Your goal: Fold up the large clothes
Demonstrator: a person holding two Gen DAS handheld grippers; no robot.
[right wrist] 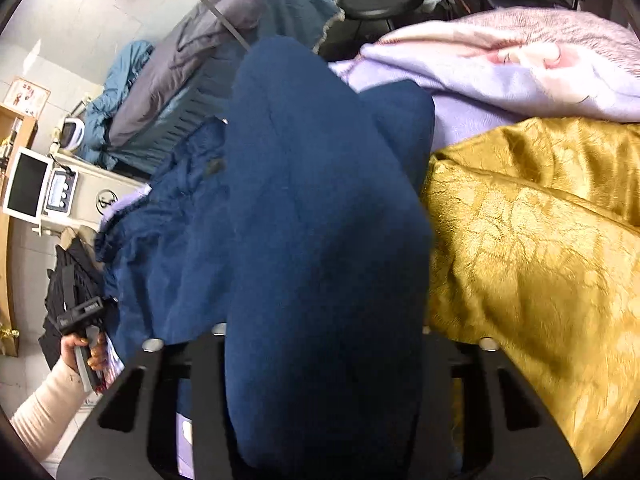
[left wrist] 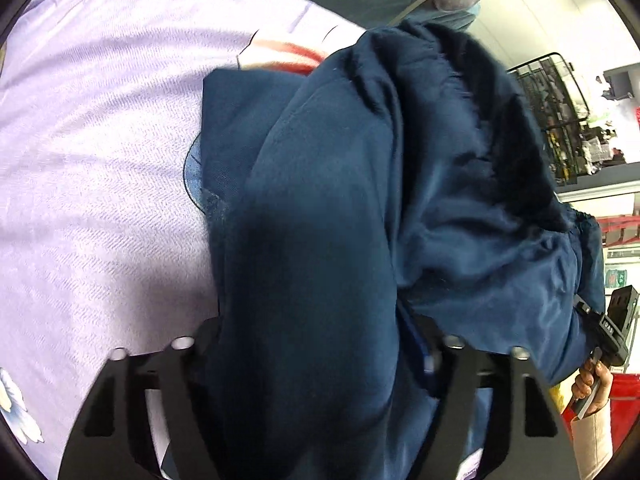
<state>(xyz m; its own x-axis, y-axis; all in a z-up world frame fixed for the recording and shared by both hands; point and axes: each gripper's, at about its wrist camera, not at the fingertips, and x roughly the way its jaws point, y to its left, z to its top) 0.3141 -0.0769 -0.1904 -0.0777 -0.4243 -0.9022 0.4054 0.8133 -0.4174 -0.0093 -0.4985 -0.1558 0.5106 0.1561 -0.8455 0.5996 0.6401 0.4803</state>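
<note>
Garment: a big dark blue piece of clothing (left wrist: 320,208) is held up over the bed, with thick folds running straight out of both grippers; its inside looks fuzzy in the left wrist view
Where it is: partly lifted, partly lying on the lilac blanket (left wrist: 100,160) that covers the bed; in the right wrist view a loose blue part sags down on the left side
Left gripper (left wrist: 312,360): clamped on a fat bunch of the blue cloth — the fingers are hidden under it
Right gripper (right wrist: 324,352): also clamped on the blue cloth (right wrist: 320,220), fingers covered the same way
Step in hand: my guess is that one edge is being carried over to make a fold
How to do it well: hold both grips tight, keep the two grippers level so the edge stays straight, pull the cloth a little so it does not sag, then lay it down flat on the rest — slow, so no lumps get trapped
Nearby: a gold patterned cover (right wrist: 540,240) lies just beside the blue cloth on the right; keep the fold off it
</note>
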